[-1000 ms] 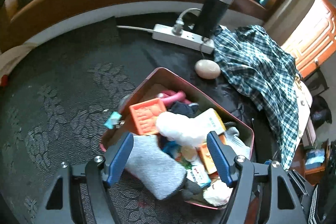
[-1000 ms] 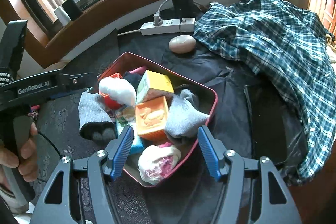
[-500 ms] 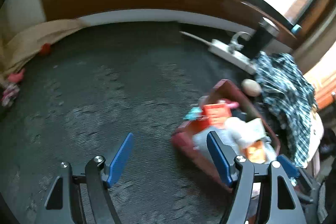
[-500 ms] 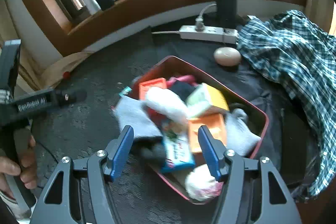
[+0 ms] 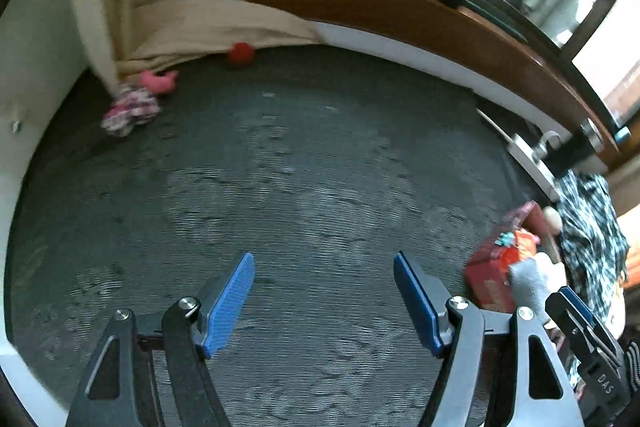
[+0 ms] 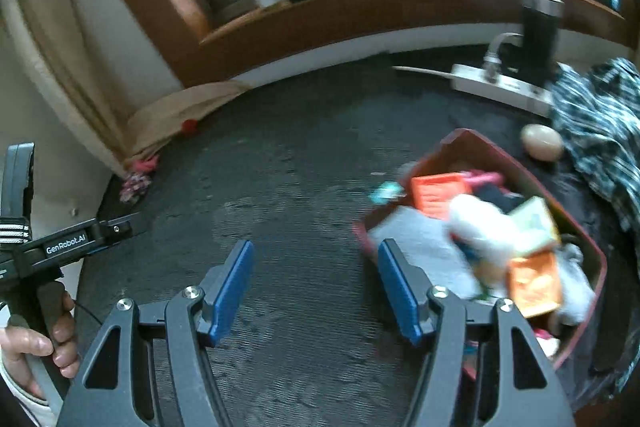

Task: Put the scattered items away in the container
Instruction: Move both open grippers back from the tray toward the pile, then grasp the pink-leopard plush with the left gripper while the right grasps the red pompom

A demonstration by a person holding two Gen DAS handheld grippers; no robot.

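The red tin [image 6: 476, 141] holds socks, orange and yellow boxes and other small items; it lies right of my right gripper [image 6: 314, 267] and shows at the right edge [image 5: 486, 277] of the left wrist view. My left gripper [image 5: 324, 279] hangs open over bare dark carpet, nothing between its blue pads. The right gripper is open and empty too. Against the far wall lie a pink toy [image 5: 158, 81] [image 6: 144, 165], a pink-and-white bundle [image 5: 128, 109] [image 6: 135, 183] and a red ball [image 5: 241, 53] [image 6: 189, 126]. A small teal item [image 6: 385, 191] sits beside the tin.
A beige curtain [image 5: 200, 27] pools on the carpet by the wall. A white power strip [image 6: 502, 87], a black tumbler [image 6: 540, 17], a tan oval object [image 6: 542, 142] and a plaid shirt [image 6: 600, 123] lie right of the tin. A hand [image 6: 36, 343] grips the left gripper's handle.
Both grippers have swung left, away from the tin and over open carpet. The tin has slid to the right of each view; the toys by the curtain have come into sight.
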